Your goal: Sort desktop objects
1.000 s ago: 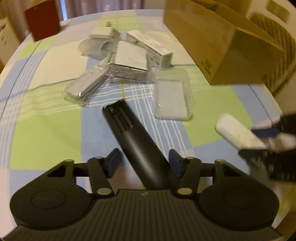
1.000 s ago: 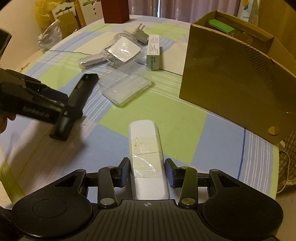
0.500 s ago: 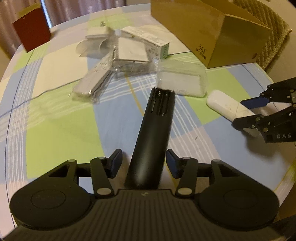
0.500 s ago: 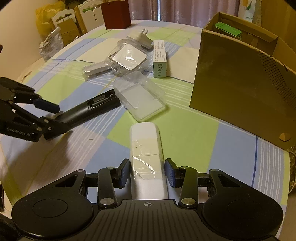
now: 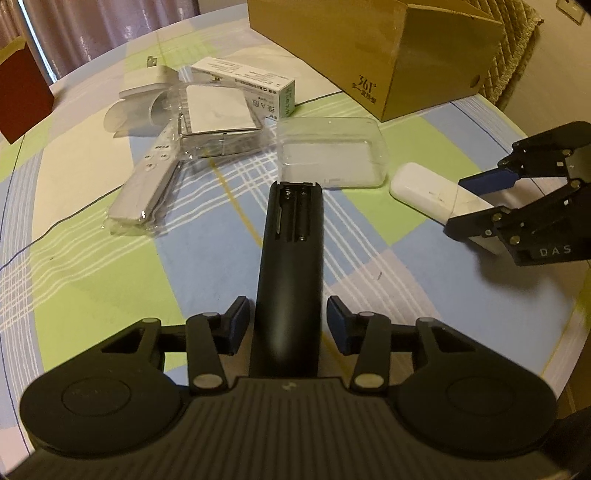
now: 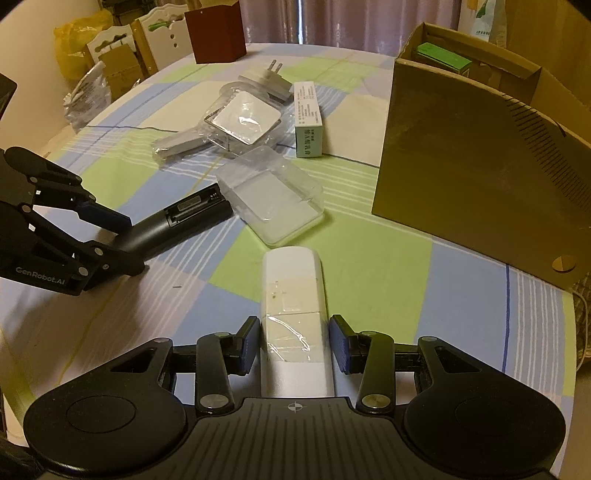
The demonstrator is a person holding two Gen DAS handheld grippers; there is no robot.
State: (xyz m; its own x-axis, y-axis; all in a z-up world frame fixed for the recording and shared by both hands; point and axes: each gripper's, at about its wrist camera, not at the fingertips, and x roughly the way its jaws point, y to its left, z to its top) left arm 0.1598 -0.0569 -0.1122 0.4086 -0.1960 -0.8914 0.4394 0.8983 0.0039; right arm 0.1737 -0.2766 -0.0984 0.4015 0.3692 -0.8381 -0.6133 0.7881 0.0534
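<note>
On the checked tablecloth (image 5: 92, 266), between the fingers of the left gripper (image 5: 286, 325), lies a black remote (image 5: 291, 258), back side up with its battery bay uncovered and two cells showing. The blue pads stand a little clear of its sides, so the jaws are parted and nothing is clamped. To the right, the right gripper (image 6: 294, 343) frames a white remote (image 6: 293, 314) wrapped in clear film; its pads sit just beside the casing with a thin gap on each side, loosely parted rather than gripping.

Just beyond the black remote's far end sits a clear plastic case (image 5: 332, 155), lid shut, with a pale flat insert inside. Farther back a second clear package (image 6: 245, 118) holds a white square item, and a slim grey remote in a plastic bag (image 5: 146, 184) leans out from under it. Beside these lie a white-and-green carton (image 6: 308, 122) and a white plug adapter (image 6: 267, 79).

The brown cardboard box (image 6: 480, 170) stands at the right, open on top, with a green box (image 6: 443, 61) visible inside. A dark red container (image 6: 216, 33) stands at the far edge.

Bare cloth stretches to the left of the black remote and between the white remote and the cardboard box; the table's rounded edge curves close behind both grippers.
</note>
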